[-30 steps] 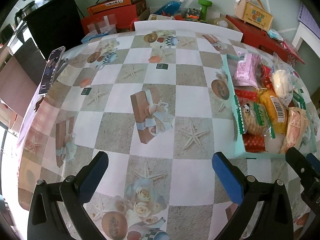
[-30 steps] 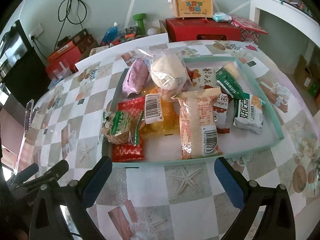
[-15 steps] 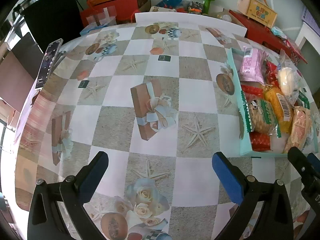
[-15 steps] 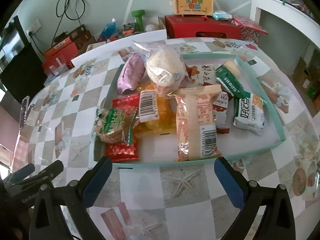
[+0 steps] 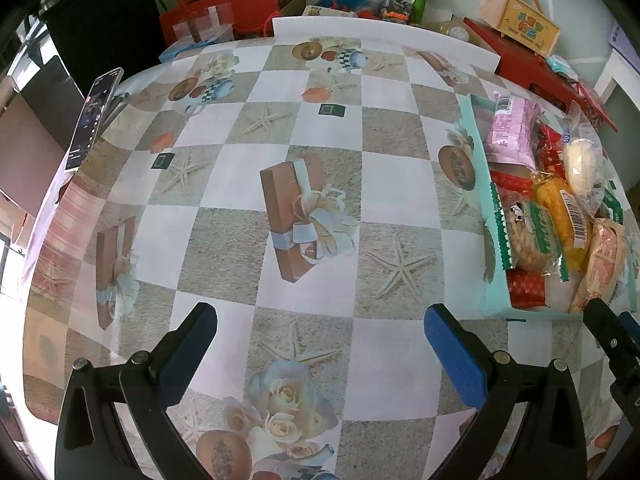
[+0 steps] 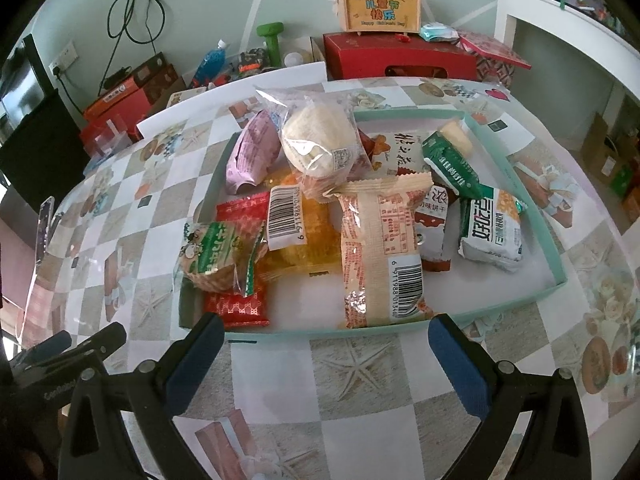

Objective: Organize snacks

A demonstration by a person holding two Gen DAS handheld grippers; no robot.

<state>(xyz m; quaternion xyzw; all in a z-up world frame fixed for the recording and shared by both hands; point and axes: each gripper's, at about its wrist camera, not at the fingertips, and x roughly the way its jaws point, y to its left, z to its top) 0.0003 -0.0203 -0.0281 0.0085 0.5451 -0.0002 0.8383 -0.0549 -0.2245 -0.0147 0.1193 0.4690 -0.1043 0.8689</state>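
Observation:
A shallow teal tray (image 6: 556,256) holds several snack packs: a long orange pack (image 6: 380,248) at the front, a clear-wrapped round bun (image 6: 316,144) on top, a pink pack (image 6: 254,152), a green cracker pack (image 6: 212,254) and a white-green pack (image 6: 492,224). My right gripper (image 6: 320,340) is open and empty just before the tray's front rim. My left gripper (image 5: 320,340) is open and empty over the bare tablecloth, left of the tray (image 5: 490,280).
The table has a checked cloth (image 5: 256,168) with printed gifts and starfish. A phone (image 5: 94,116) stands at the left edge. Red boxes (image 6: 400,56), a yellow gift box (image 6: 380,8), a green dumbbell (image 6: 272,40) and a blue bottle (image 6: 210,62) lie behind the table.
Both grippers have drifted slightly forward toward the table's far side. The tray sits a little closer to the right gripper. Both stay open and empty.

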